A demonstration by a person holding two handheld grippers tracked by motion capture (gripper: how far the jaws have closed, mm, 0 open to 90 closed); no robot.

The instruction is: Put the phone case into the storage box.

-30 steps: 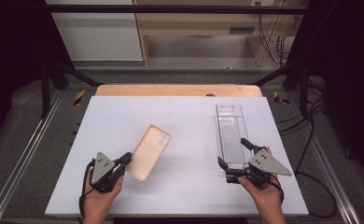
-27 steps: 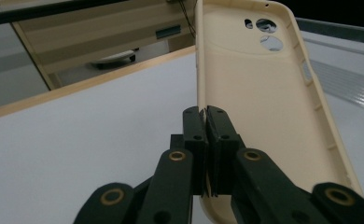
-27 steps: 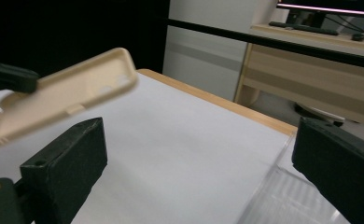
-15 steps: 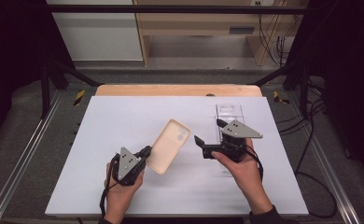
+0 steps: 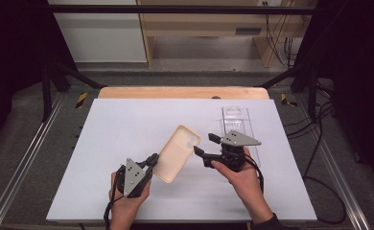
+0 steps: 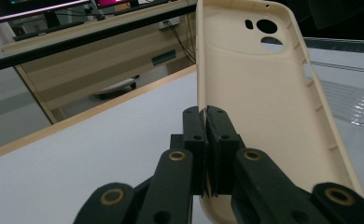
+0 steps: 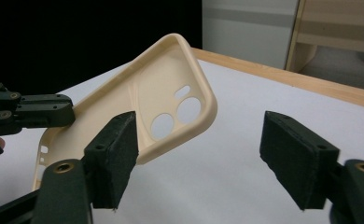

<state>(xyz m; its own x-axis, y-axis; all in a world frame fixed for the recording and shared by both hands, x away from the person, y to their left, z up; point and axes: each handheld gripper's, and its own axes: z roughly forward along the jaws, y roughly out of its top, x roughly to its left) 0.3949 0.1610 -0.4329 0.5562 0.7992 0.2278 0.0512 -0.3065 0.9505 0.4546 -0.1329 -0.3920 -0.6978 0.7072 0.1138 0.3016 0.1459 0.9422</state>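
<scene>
Cream phone case [image 5: 177,153], hollow side up, runs its long axis away from the left gripper [image 5: 149,162], camera holes at the far end beside the right gripper [image 5: 203,146]. Left jaws pinch its near rim; it seems lifted off the table [image 5: 127,120]. Right jaws, just closing, remain apart, gripping nothing.

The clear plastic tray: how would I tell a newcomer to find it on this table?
Start from the white table and go to its far right part, just beyond the right gripper. There the clear plastic tray lies flat, long and narrow. Unlike the cream phone case, which the left gripper holds by its edge, it is see-through and ungripped.
</scene>
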